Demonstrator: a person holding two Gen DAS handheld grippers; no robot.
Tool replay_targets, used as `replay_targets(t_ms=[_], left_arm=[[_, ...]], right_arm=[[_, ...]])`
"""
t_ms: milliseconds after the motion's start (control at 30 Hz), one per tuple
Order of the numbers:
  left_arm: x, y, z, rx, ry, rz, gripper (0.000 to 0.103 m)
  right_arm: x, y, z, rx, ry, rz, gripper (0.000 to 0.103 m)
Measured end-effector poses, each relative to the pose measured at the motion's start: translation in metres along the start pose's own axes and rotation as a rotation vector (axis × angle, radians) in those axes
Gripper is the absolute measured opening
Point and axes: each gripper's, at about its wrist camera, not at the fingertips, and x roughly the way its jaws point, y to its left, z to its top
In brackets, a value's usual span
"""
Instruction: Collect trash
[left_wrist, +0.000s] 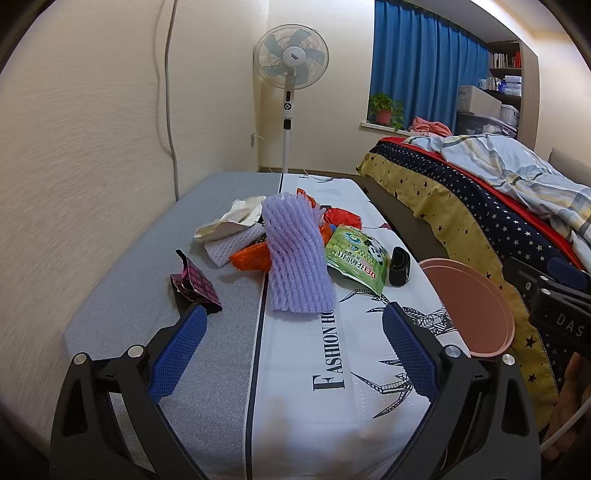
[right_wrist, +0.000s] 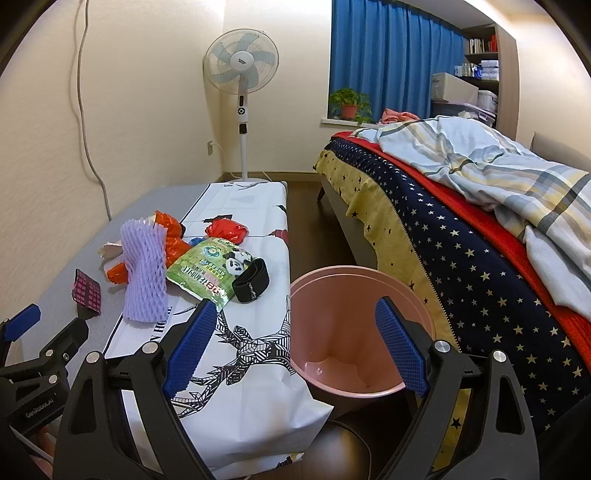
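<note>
Nothing collected yet: pink bin (right_wrist: 360, 332) looks empty, standing on the floor between desk (right_wrist: 255, 332) and bed (right_wrist: 480, 258). Trash piled on the desk left of the bin: purple foam net (left_wrist: 295, 258), green snack bag (left_wrist: 356, 260), orange wrappers (left_wrist: 251, 258), dark red packet (left_wrist: 195, 282), white foam and paper (left_wrist: 229, 221); black strap (left_wrist: 399, 266) nearest the bin. Left hand-held gripper (left_wrist: 295, 354) and right hand-held gripper (right_wrist: 295, 347) both wide open, empty, short of the pile; path clear.

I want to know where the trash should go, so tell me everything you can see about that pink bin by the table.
The pink bin is a round, smooth bucket that looks like plastic. It stands upright and open on the dark floor, in the gap between the table's right edge and the bed. Nothing shows inside: the bottom looks bare and a little glossy. Its rim sits below the tabletop, close against the hanging tablecloth. Neither hand-held gripper touches it.
</note>
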Motion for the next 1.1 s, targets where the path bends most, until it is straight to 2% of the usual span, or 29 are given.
replay_targets(t_ms=[167,333,400,533,700,833,1000,1100], left_arm=[[0.000,0.000,0.000,-0.001,0.000,0.002,0.093],[0.002,0.003,0.001,-0.012,-0.003,0.021,0.092],[0.004,0.006,0.002,-0.023,-0.004,0.025,0.086],[0.012,0.010,0.003,-0.036,-0.002,0.052,0.074],[0.025,0.019,0.004,-0.067,-0.001,0.115,0.056],[0.040,0.031,0.007,-0.101,0.011,0.181,0.046],[0.057,0.042,0.011,-0.132,0.016,0.219,0.036],[0.067,0.045,0.014,-0.131,0.015,0.242,0.036]], right_arm=[[0.000,0.000,0.000,-0.001,0.002,0.001,0.085],[0.002,0.002,0.000,0.003,0.013,0.012,0.075],[0.004,0.001,0.002,0.011,0.014,0.026,0.068],[0.012,0.004,0.007,0.016,0.025,0.067,0.049],[0.033,0.010,0.009,0.043,0.050,0.121,0.036],[0.054,0.016,0.009,0.075,0.074,0.135,0.035],[0.090,0.020,0.009,0.119,0.113,0.133,0.035],[0.110,0.023,0.011,0.140,0.135,0.134,0.035]])
